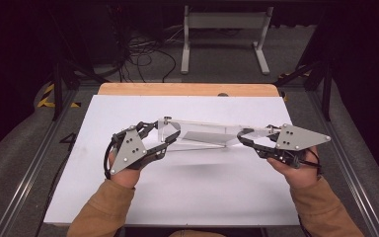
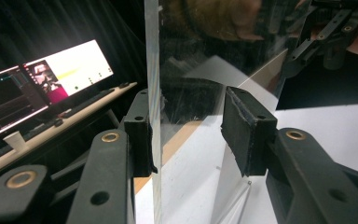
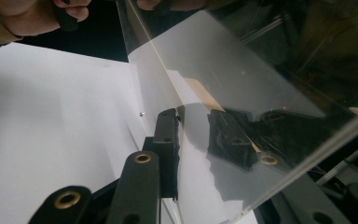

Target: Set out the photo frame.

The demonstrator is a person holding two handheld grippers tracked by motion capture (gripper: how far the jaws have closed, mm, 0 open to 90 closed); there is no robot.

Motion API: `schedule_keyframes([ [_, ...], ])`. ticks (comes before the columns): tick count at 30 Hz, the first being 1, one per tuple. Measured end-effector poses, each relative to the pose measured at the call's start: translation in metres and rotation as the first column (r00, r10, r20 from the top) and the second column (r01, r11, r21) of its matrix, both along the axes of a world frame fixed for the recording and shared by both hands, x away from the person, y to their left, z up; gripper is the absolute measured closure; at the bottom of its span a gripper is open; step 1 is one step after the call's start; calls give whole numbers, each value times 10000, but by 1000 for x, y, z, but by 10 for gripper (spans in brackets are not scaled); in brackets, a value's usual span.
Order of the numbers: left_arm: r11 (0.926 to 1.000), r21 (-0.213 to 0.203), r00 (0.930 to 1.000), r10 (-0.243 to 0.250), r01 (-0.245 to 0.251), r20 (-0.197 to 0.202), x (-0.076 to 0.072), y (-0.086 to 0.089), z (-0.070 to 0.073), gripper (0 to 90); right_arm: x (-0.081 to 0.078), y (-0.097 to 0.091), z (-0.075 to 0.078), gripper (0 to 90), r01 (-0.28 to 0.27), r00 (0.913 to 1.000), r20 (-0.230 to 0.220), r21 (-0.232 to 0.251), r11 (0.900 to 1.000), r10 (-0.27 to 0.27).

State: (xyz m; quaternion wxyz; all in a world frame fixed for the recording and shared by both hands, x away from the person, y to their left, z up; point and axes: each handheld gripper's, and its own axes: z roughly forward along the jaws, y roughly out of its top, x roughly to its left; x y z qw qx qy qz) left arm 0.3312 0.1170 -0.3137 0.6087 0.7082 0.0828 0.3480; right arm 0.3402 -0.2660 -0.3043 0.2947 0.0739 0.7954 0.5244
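A clear acrylic sheet (image 1: 205, 132) is held above the white tabletop (image 1: 187, 197), its long axis running across the table from left to right, tilted so that one long edge is higher than the other. A small metal fitting (image 1: 166, 119) sits at its upper left corner.

The left gripper (image 1: 164, 141) takes the sheet's left end. In the left gripper view the sheet's edge (image 2: 153, 93) stands upright between the jaws, lying against the left pad (image 2: 140, 140), while the right pad (image 2: 242, 135) stands well apart from it; the jaws are spread, not pinching.

The right gripper (image 1: 249, 138) is at the sheet's right end. In the right gripper view the sheet slants between the jaws, with one black pad (image 3: 168, 154) on the near face and the other pad (image 3: 228, 137) seen through the plastic on the far face. Whether they press on the sheet I cannot tell.

Each gripper carries a grey three-cornered plate and is held by a hand (image 1: 123, 170) in a tan sleeve (image 1: 103, 210). Beyond the white top runs a wooden table edge (image 1: 187, 89), then grey floor with cables (image 1: 143, 57) and a white frame (image 1: 224, 34). The left gripper view also catches a lit monitor (image 2: 70, 70) on a side desk.
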Motion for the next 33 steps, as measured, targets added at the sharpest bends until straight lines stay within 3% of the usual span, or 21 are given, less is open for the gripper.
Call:
schedule_keyframes([
  [9, 9992, -364, 9995, -183, 174, -257, -8, 1, 14, 571, -11, 0, 28, 712, -99, 9995, -314, -353, 9993, 88],
  [11, 9986, -492, 9981, -200, 172, -578, -10, 1, 17, 570, -12, -1, 34, 719, -220, 9984, -528, -353, 9991, 201],
  [14, 9971, -727, 9931, -314, 233, -1128, -9, 3, 19, 567, -13, -2, 41, 733, -475, 9953, -861, -247, 9986, 452],
  [17, 9923, -1168, 9825, -607, 403, -1763, -4, 5, 19, 567, -13, -3, 48, 751, -809, 9909, -1075, 35, 9967, 808],
  [26, 9911, -1293, 9750, -592, 317, -2143, 3, 7, 24, 563, -8, -2, 53, 752, -842, 9889, -1202, 275, 9961, 869],
  [33, 9890, -1477, 9595, -527, 117, -2767, 19, 7, 22, 559, 11, -2, 52, 749, -903, 9817, -1626, 626, 9939, 994],
])
